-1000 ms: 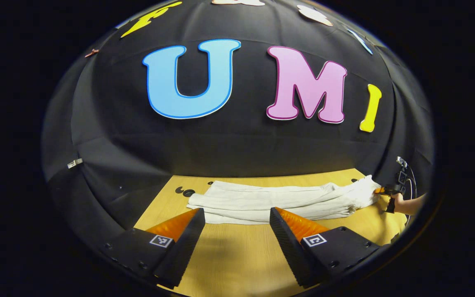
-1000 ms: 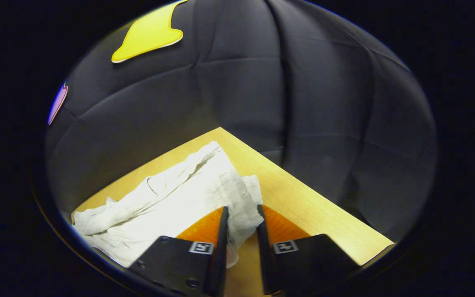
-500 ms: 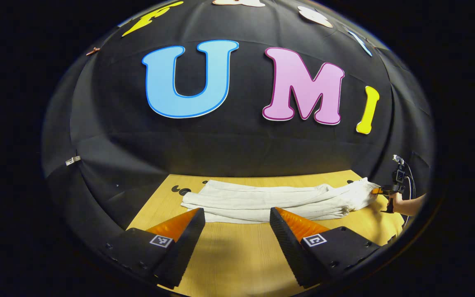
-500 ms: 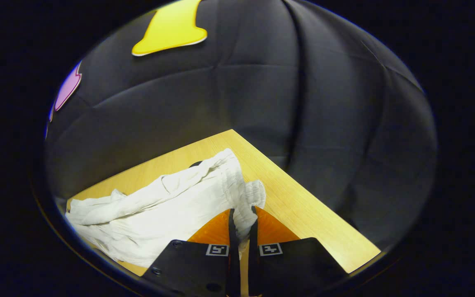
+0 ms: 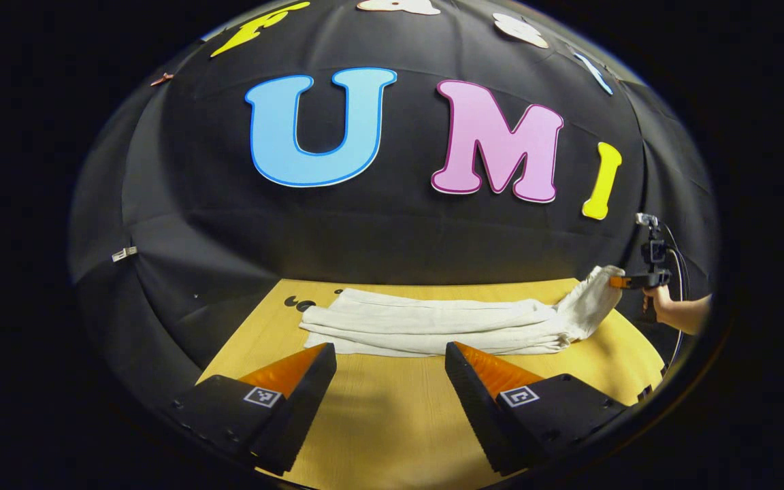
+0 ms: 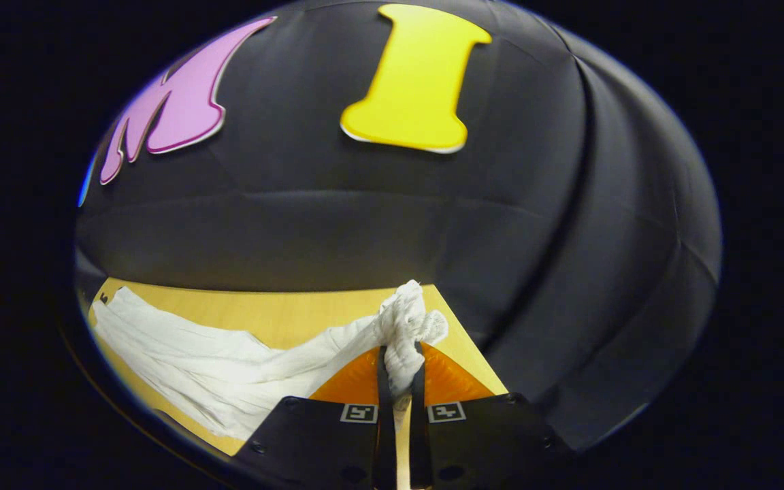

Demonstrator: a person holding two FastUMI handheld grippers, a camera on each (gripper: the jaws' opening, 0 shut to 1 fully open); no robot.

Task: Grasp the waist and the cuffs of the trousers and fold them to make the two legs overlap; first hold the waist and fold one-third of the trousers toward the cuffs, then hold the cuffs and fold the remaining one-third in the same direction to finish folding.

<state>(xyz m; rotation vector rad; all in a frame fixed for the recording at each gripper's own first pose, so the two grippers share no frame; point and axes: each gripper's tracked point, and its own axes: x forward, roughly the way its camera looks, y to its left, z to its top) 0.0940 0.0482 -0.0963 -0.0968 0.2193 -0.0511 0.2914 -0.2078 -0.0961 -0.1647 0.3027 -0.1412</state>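
White trousers [image 5: 433, 327] lie lengthwise across the wooden table [image 5: 392, 408], legs overlapped, cuffs toward the left in the left gripper view. My left gripper [image 5: 389, 357] is open, hovering just in front of the trousers' near edge, with nothing between its fingers. In the right gripper view, my right gripper [image 6: 400, 357] is shut on the bunched waist [image 6: 405, 327] and holds it lifted off the table. The rest of the trousers [image 6: 208, 361] trails down to the left. The left gripper view shows that right gripper [image 5: 627, 280] at the far right, held by a hand [image 5: 661, 303], with the waist end raised.
The booth's black cloth wall stands close behind the table. The table's right corner [image 6: 460, 340] lies just under the lifted waist. Small dark marks [image 5: 297, 301] sit on the tabletop near the cuff end. Bare wood stretches in front of the trousers.
The right gripper closed on the waist and has lifted it off the table, swinging its view leftward. The left gripper has stayed open and almost still.
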